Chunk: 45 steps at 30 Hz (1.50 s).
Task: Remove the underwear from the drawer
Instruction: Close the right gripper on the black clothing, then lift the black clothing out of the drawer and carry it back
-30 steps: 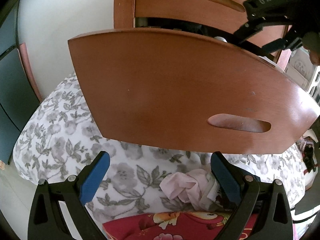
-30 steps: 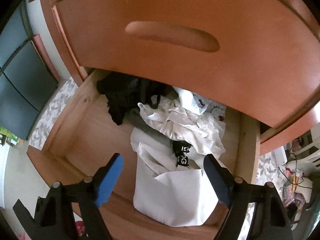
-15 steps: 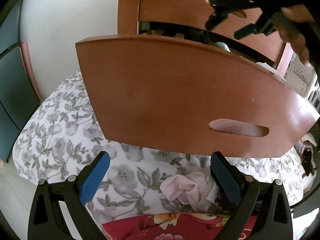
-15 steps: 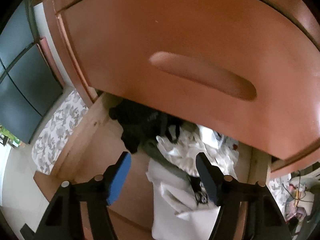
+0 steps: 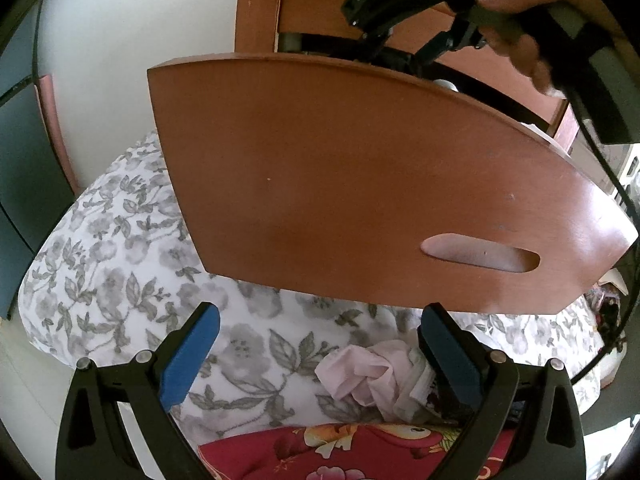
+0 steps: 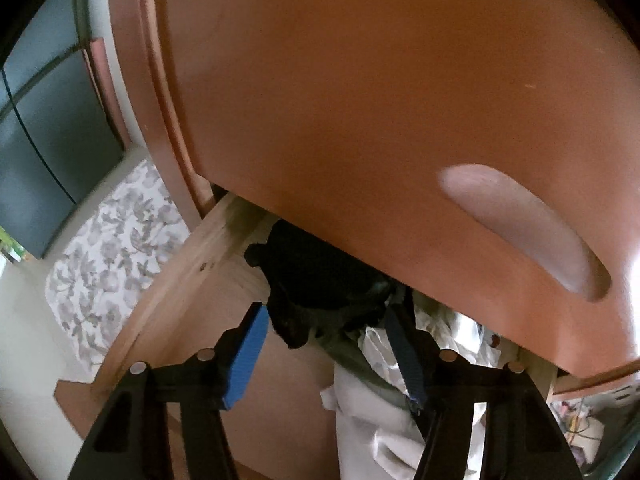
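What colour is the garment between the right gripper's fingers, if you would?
Black garment, clearest in the right wrist view.

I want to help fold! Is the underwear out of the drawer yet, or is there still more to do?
Partly. Done: the drawer is open, and a pink garment lies on the flowered bedding. In hand: the right gripper is closing around the black garment in the drawer, not pinching yet. Left: lifting it out, with white clothes also inside. The left gripper is open and empty.

The drawer front (image 5: 360,184) is red-brown. At 8 o'clock the bedspread (image 5: 112,264) is white with grey flowers. At 6 o'clock lie pink cloth (image 5: 360,372) and a red flowery cushion (image 5: 340,452).
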{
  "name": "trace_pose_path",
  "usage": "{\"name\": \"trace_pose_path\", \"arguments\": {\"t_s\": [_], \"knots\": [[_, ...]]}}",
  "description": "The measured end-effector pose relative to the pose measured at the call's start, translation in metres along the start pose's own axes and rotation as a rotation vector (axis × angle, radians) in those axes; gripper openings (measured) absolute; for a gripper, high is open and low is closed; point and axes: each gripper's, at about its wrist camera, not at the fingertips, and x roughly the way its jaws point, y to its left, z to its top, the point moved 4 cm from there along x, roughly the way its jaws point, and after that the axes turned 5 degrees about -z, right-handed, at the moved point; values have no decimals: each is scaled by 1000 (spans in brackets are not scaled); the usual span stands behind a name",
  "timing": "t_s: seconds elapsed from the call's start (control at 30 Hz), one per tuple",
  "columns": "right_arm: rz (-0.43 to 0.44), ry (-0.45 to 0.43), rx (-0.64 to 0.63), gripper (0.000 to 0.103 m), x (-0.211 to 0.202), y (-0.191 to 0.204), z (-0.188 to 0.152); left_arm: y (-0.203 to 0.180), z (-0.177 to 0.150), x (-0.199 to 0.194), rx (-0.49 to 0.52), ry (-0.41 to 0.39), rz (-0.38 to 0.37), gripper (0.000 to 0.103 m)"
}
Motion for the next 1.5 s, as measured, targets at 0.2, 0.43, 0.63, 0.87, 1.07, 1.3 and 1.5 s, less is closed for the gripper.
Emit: {"name": "trace_pose_path", "arguments": {"t_s": [0.2,0.43,0.63,0.87,1.07,1.3,1.5], "knots": [[-63,39,-33,49,20,8,3,1,0,1,-2,6,-5,101],[-98,61,-29,21,29,2,3,1,-1,2,-3,12,-6,101],[-93,50,-43,8,22,-2,0,1,-1,3,-6,18,-6,101],[-94,35,-5,8,1,-28,-18,2,-1,3,-8,21,0,101],[-96,20,44,8,-20,-49,-36,1,-2,2,1,15,13,101],[-86,-6,103,8,-47,-74,-66,-1,-1,-1,15,0,39,101],[-37,-99,188,8,-80,-87,-93,-3,-1,-2,32,-8,62,101]]}}
